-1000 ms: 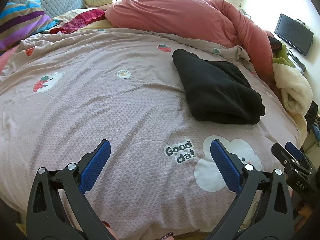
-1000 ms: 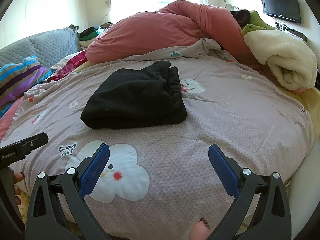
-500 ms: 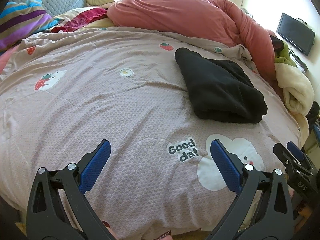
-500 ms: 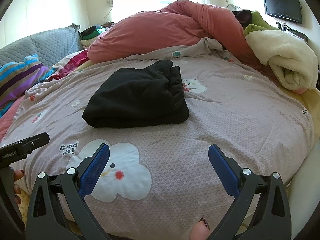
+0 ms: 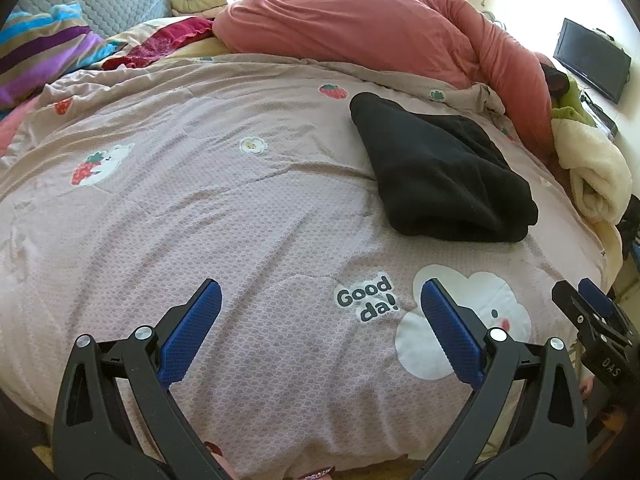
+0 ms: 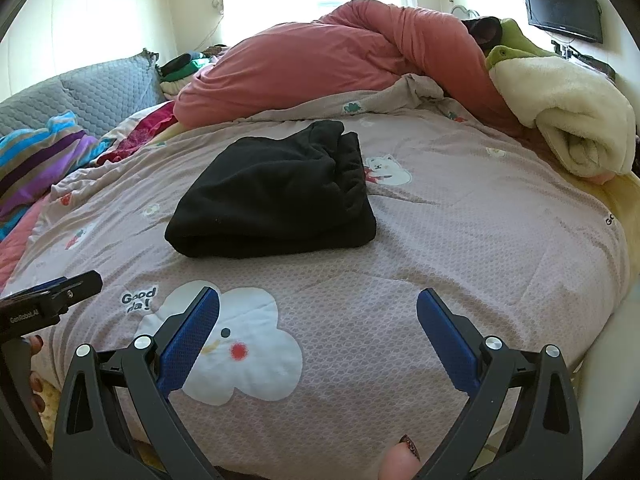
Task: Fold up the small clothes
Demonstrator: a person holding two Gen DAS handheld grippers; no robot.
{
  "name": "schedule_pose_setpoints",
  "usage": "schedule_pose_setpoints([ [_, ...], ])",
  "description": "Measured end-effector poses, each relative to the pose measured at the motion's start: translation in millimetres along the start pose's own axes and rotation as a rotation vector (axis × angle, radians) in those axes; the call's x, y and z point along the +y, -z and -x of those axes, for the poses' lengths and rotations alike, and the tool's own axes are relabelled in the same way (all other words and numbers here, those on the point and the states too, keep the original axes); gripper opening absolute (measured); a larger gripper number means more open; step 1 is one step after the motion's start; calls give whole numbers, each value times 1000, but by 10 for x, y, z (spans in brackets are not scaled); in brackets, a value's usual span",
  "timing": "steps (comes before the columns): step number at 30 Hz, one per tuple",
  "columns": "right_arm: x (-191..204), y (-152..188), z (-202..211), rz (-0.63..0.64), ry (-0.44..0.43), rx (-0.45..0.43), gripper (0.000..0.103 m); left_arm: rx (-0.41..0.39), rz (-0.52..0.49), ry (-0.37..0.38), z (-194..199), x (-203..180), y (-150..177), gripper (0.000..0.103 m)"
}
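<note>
A black garment (image 5: 440, 172) (image 6: 276, 196) lies folded into a thick pad on the pink patterned bedspread (image 5: 200, 208) (image 6: 460, 232). My left gripper (image 5: 320, 304) hovers open over the near edge of the bed, well short of the garment, which sits ahead and to its right. Closer to the garment's front fold, my right gripper (image 6: 318, 312) is open too, with nothing between its fingers. The right gripper's tip (image 5: 596, 312) shows at the right edge of the left wrist view, and the left gripper's tip (image 6: 52, 300) at the left edge of the right wrist view.
A bulky salmon duvet (image 5: 360, 28) (image 6: 340, 64) lies heaped along the far side. A rolled cream blanket (image 6: 572, 116) (image 5: 592, 176) sits at the right edge, striped and grey pillows (image 5: 48, 48) at the left. A wall television (image 6: 562, 4) hangs beyond. The bed's front edge is just under both grippers.
Both grippers have drifted slightly back and left, so the garment sits a touch further right in each view. Both stay open; the garment has not moved.
</note>
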State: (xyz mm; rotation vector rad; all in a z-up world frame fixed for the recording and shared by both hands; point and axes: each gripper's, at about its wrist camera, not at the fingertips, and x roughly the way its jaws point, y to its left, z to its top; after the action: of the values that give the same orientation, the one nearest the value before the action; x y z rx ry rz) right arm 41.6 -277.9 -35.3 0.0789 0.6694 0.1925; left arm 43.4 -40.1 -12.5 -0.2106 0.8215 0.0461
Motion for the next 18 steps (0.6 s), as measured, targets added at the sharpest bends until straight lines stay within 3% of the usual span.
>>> schedule_pose_setpoints([
  [18, -3, 14, 7, -3, 6, 3, 98, 15, 2, -18, -13, 16, 2, 93],
])
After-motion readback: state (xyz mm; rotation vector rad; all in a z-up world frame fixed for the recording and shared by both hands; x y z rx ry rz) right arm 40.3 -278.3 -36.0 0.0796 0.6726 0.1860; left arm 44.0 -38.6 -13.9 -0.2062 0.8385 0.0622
